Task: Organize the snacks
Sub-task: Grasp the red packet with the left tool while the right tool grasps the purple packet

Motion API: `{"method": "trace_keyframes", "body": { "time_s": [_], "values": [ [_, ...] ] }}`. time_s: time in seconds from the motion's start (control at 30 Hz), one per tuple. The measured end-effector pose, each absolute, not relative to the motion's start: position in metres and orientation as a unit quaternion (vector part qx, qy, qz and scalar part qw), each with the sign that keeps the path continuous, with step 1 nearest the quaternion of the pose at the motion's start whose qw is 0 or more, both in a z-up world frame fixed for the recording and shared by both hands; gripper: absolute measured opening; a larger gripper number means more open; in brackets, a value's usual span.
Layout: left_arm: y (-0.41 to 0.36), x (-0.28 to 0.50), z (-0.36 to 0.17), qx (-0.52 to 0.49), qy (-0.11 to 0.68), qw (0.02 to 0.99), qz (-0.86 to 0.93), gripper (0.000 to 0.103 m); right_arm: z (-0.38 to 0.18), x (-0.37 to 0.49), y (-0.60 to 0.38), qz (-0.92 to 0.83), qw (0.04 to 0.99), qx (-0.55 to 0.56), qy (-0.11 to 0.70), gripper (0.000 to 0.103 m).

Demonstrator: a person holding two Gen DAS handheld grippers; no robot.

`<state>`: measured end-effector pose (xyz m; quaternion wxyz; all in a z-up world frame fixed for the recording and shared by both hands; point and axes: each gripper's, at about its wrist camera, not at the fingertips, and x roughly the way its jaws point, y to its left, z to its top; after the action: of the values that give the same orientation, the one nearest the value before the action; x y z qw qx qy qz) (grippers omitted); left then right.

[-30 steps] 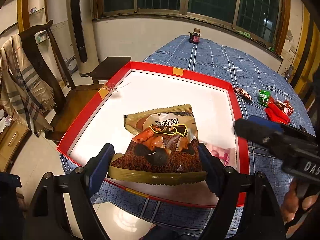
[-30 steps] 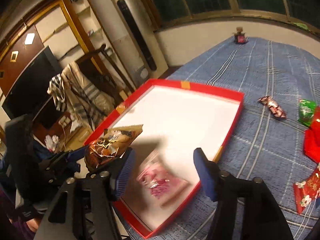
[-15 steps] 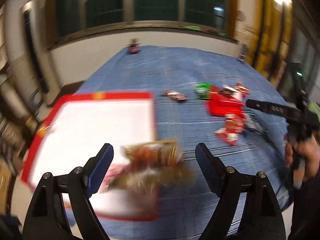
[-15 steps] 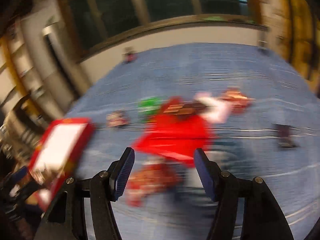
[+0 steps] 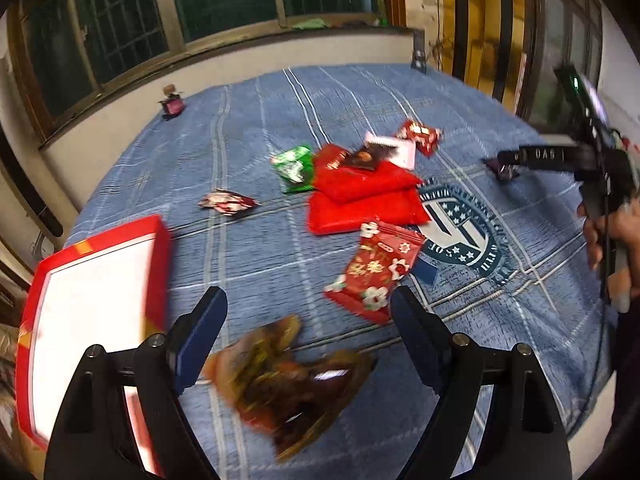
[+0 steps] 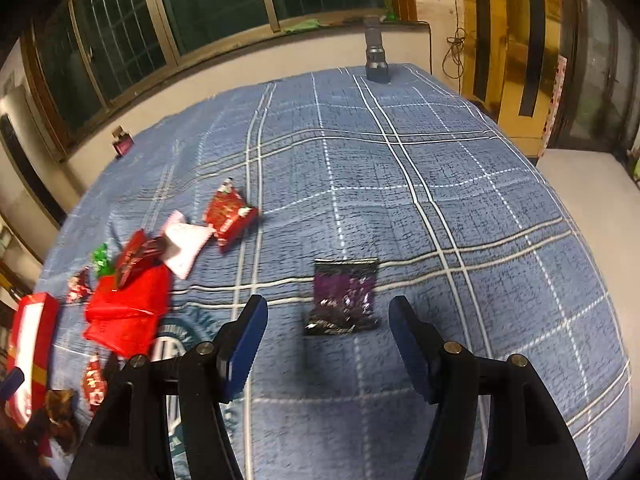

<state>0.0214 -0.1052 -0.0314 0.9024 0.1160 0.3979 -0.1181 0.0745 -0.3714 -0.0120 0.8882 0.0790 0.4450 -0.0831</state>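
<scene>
On the blue checked blanket, snacks lie scattered; red box with white inside sits at the left edge, seen from the left wrist view.

Left gripper: jaws wide apart, pads not touching anything. A brown-gold snack bag sits between and below the fingers, blurred, out on the blanket just right of the box, not in it. Can't tell if it's resting or mid-air.

Ahead of the left gripper: red flowered packet, just beside the right fingertip in the picture. Past it, a big red bag with a white-and-dark packet lying partly on top. Green packet touches the red bag's left side. Small red packet further back, small dark-red wrapper off to the left, apart from the pile.

Right gripper: jaws roughly half open, empty. Purple packet lies flat on the blanket right in front, lined up between the fingertips, not touched. It's well apart from the main pile. Left wrist view shows a hand holding that gripper at the far right.

Back edge of the blanket: small pink bottle on the left, dark grey flashlight-like thing upright near the window wall.
</scene>
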Motion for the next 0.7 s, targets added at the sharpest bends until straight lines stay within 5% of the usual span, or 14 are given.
{"method": "trace_keyframes", "body": {
  "time_s": [0.53, 0.7],
  "values": [
    [-0.147, 0.057, -0.072, 0.144, 0.447, 0.866, -0.172, 0.085, -0.037, 0.104, -0.369, -0.136, 0.873, 0.026, 0.468, 0.064],
    [-0.147, 0.065, -0.073, 0.119, 0.453, 0.862, -0.194, 0.083, -0.037, 0.104, -0.363, -0.121, 0.879, 0.021, 0.460, 0.049]
  ]
}}
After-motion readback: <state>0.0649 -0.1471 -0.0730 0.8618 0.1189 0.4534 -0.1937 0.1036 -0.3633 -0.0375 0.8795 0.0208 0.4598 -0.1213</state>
